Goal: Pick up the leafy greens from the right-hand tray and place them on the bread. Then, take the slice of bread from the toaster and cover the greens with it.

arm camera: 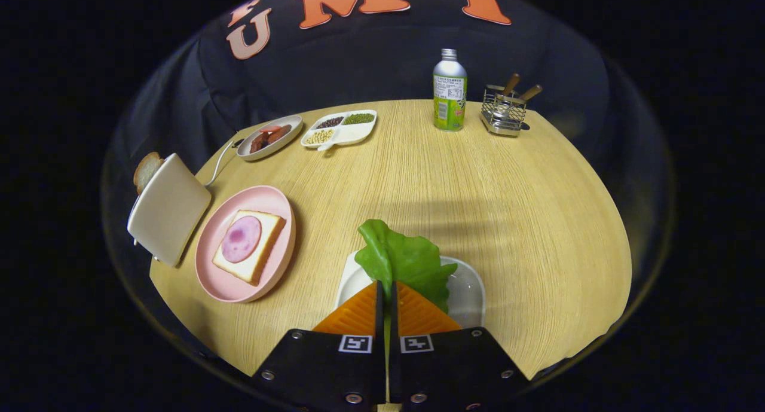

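leafy greens pinched between the fingers.

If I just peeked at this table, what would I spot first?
Probably the big green lettuce leaf, pinched between the closed fingers of the gripper over a white tray. Next, the pink plate beside it, holding a slice of bread topped with a round of ham. Beyond the plate stands a toaster with another bread slice poking out.
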Tool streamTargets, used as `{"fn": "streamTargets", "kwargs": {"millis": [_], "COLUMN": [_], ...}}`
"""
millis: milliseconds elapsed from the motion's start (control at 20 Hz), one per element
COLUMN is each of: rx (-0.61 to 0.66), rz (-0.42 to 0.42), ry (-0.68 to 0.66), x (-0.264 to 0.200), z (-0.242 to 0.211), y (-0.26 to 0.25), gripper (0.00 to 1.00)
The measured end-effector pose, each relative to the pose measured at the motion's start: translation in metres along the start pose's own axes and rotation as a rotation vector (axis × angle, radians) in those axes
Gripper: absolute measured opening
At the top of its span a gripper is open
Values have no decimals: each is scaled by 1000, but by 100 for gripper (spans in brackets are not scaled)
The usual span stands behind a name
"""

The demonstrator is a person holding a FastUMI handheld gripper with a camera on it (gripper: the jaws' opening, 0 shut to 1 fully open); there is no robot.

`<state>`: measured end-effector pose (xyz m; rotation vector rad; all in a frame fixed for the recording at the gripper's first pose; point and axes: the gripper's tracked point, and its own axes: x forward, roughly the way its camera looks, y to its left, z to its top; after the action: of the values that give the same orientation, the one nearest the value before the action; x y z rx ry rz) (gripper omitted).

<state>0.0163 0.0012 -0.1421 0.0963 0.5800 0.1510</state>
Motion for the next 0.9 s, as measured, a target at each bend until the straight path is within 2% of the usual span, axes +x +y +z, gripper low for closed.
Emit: {"fn": "streamTargets", "kwargs": {"millis": [150,550,700,900], "rx": [29,-20,-32,-52], "rz": [54,157,206,232], "ry": [-53,-155,-175,-176], "x": [-10,-22,-20,-10], "z": [18,60,70,77], "y": [15,70,94,116], "gripper": [3,3,3,3]}}
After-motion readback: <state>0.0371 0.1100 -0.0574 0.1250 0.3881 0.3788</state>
